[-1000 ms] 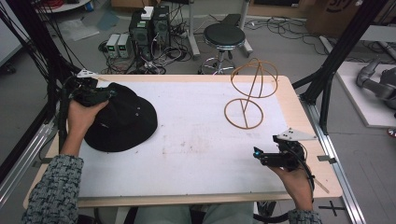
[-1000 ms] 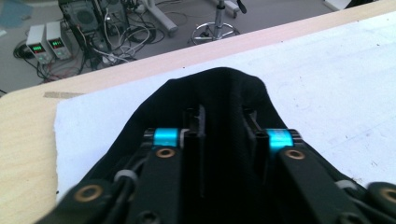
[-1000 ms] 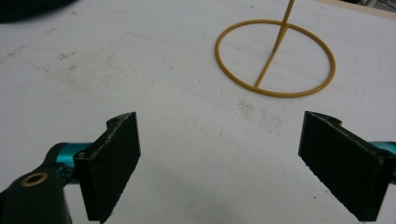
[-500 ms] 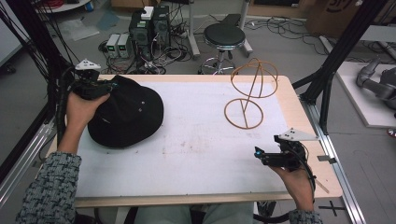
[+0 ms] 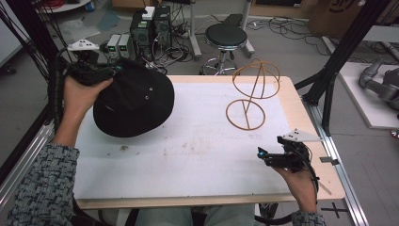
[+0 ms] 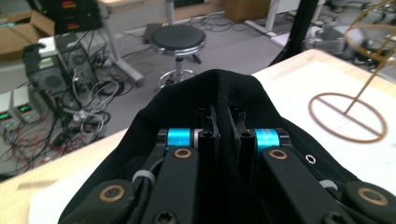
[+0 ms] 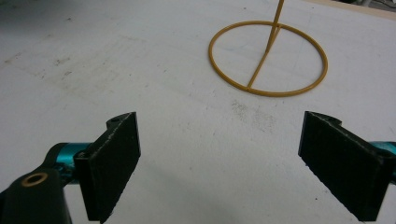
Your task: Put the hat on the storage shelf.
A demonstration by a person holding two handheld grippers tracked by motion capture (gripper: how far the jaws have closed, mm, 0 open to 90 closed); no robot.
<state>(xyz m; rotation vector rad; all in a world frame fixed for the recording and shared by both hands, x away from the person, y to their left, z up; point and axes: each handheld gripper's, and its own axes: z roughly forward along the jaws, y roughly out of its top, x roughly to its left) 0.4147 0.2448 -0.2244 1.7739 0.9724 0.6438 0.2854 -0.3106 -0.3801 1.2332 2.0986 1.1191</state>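
Note:
A black bucket hat (image 5: 134, 99) hangs above the table's left side, lifted off the white mat. My left gripper (image 5: 110, 71) is shut on its brim at the far left; in the left gripper view the jaws pinch a fold of the black hat (image 6: 224, 93) fabric between them, with my left gripper (image 6: 223, 126) closed tight. A gold wire hat stand (image 5: 251, 96) with a ring base and domed top stands at the back right. My right gripper (image 5: 262, 154) rests near the front right edge, open and holding nothing. The right gripper view shows my right gripper (image 7: 219, 154) facing the wire hat stand's (image 7: 267, 58) ring base.
The white mat (image 5: 188, 150) covers a wooden table (image 5: 301, 103). Behind the table stand a black stool (image 5: 226, 35), computer boxes (image 5: 150, 23) and tangled cables on the floor. Black frame posts (image 5: 329, 84) rise at the right side.
My left gripper has lifted the black hat up off the mat and carried it toward the back left. The right gripper has stayed where it was.

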